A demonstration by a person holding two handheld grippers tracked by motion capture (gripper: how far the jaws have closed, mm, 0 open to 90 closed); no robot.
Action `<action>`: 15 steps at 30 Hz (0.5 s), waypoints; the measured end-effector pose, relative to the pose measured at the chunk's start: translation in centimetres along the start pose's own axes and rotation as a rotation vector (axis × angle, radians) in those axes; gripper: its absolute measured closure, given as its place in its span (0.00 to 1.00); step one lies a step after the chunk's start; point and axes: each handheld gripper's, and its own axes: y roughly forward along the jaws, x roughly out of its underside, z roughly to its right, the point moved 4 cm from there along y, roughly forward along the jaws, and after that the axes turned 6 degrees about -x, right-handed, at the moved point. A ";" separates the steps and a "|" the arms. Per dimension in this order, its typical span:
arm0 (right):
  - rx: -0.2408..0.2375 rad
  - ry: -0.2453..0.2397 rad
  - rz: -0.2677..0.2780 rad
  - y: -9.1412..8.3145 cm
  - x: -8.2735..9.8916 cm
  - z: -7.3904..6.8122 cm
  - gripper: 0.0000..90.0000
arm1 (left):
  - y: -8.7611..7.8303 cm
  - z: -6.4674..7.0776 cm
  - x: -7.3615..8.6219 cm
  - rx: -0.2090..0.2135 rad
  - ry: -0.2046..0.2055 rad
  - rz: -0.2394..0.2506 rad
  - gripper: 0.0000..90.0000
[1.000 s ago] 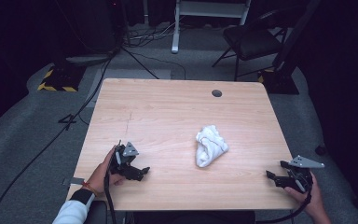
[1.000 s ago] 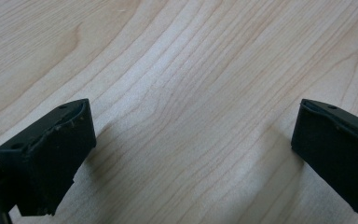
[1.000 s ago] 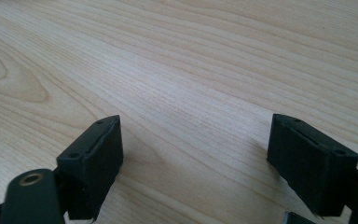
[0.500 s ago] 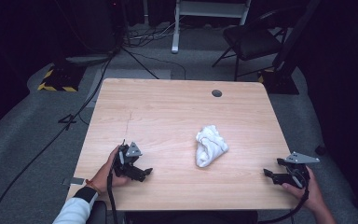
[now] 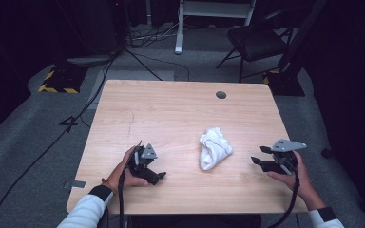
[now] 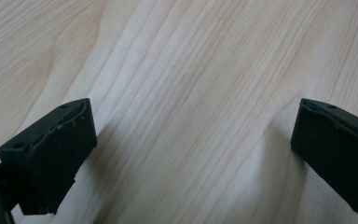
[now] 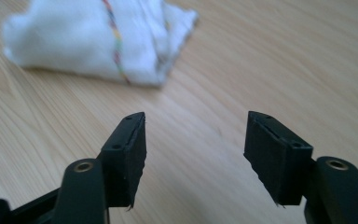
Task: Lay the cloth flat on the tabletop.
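High view set above the near edge, facing forward and down over the whole worktop [image 5: 171,114], left gripper view close above bare wood, right gripper view low, facing the white cloth [image 7: 98,42], which the high view [image 5: 215,148] shares.

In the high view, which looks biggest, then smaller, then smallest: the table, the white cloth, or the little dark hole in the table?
1. The table, biggest by far.
2. The white cloth, bunched up on it.
3. The dark hole near the table's far edge, smallest.
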 end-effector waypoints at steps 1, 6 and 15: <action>-0.012 -0.019 0.004 0.5 -0.9 -0.4 0.46 | 0.4 0.3 -0.5 0.007 0.008 0.000 0.00; -0.055 -0.069 0.021 2.7 -4.0 -2.1 0.47 | 2.1 1.5 -2.6 0.050 0.056 -0.007 0.00; -0.114 -0.111 0.024 7.2 -7.1 -5.1 0.53 | 5.1 4.0 -7.1 0.112 0.105 0.031 0.21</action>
